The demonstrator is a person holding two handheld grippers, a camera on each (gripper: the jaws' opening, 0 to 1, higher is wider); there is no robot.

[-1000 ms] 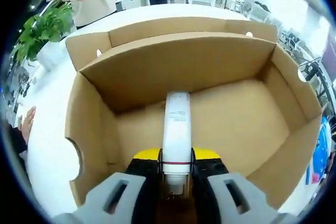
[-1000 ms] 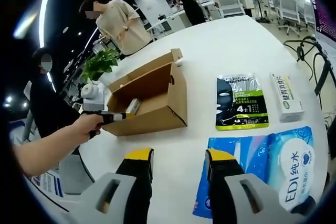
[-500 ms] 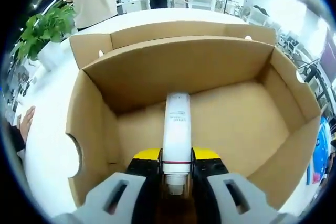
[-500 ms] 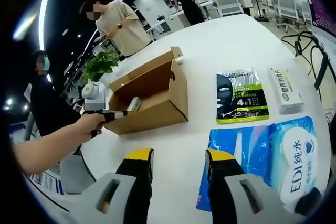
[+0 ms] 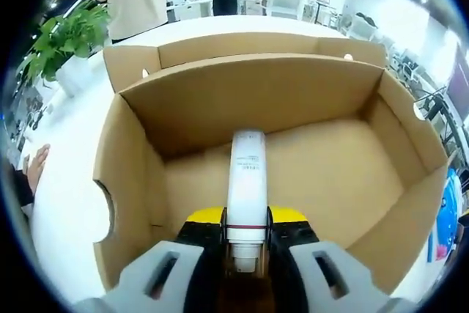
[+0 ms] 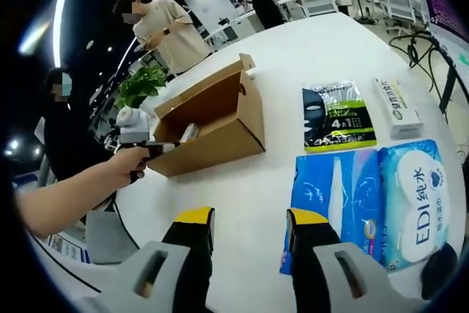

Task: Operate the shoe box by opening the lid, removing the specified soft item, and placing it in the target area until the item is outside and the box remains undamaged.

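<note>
1. The box [image 5: 256, 100] is seen open on the white surface [image 6: 308, 49], its lid folded back behind the far wall.
2. The left tongs [image 5: 247, 226] are clenched on a white tube [image 5: 248, 181], which is held low inside the box, its far end reaching toward the back wall.
3. Against the views of half a second and a second ago, the tube is gripped at the same place and at the same angle. Only a slight shift of the box in the left gripper view is noted, so the lift out is judged barely begun, if at all.
4. In the right gripper view the left tongs [image 6: 163, 147] are seen held by a hand [image 6: 128, 163] at the box's near end, with the tube [image 6: 190, 133] just inside it.
5. The right tongs [image 6: 249, 229] are released and empty, held above bare surface, well apart from the box. The packs have slid lower in that view than a second ago, which is read as camera movement.
6. A black mask pack [image 6: 338, 117], a slim carton [image 6: 398, 107] and blue tissue packs [image 6: 366, 196] lie beside the box.
7. No tear or crush is seen on the box walls. The tube is not yet outside, so raising it clear of the rim is judged the next need.
</note>
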